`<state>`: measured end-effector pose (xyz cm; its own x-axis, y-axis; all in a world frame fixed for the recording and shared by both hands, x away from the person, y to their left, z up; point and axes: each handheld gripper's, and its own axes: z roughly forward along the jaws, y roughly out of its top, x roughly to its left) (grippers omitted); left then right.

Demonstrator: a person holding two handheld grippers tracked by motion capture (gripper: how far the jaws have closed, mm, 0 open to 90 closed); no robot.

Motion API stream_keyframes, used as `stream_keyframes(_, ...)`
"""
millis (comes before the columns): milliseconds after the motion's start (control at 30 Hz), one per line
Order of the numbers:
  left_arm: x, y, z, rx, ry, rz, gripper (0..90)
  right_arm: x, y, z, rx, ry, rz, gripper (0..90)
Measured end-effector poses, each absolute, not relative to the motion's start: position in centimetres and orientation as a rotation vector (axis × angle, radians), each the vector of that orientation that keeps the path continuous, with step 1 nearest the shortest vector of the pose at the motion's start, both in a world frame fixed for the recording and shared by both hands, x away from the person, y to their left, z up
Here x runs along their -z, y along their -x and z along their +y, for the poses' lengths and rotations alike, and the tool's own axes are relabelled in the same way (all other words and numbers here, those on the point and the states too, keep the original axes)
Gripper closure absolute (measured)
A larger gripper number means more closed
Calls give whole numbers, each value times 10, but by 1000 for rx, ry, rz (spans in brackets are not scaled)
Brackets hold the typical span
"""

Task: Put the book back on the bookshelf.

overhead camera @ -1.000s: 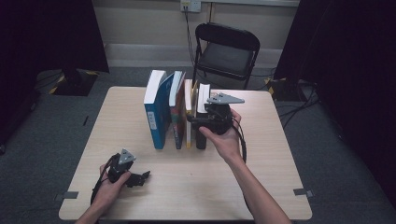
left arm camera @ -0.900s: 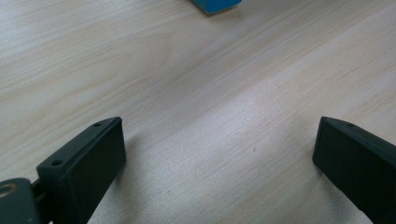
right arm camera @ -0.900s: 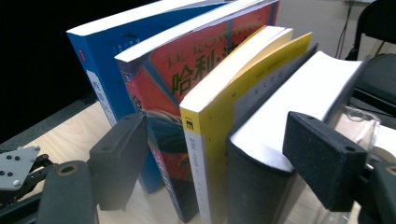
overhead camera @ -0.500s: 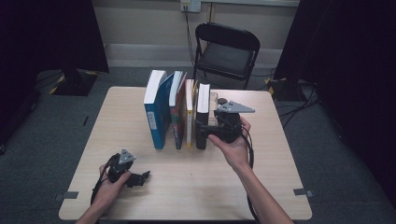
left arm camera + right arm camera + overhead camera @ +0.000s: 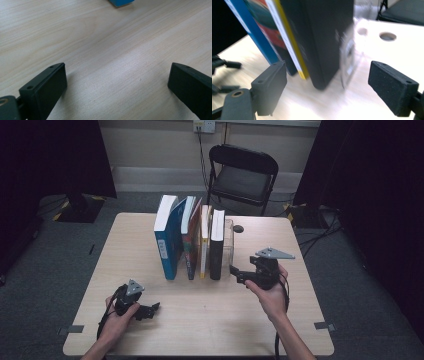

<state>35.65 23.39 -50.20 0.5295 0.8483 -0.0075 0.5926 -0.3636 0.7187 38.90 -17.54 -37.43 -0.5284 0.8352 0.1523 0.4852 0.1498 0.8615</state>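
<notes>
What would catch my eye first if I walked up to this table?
Probably the row of upright books in the middle of the pale wooden table, a tall blue one at its left end and a black book at its right. Just right of that, the right gripper hangs with jaws wide open, while the left gripper rests near the front edge.

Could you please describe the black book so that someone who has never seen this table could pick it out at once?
On the wooden table, a row of upright books stands near the far edge, in front of the chair. The black book is the rightmost of them, next to a yellow-edged book and against a clear bookend. It alone has a dark cover and spine.
</notes>
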Motion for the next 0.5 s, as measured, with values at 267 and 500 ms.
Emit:
stream_keyframes(267, 502, -357, 234, -489, -2082, 1178, 20, 409, -376, -207, -1238, -1365, 2086, 152)
stream_keyframes(500, 502, -356, 236, -495, -2080, 1189, 18, 445, -367, -232, -1087, -1427, 2128, 153)
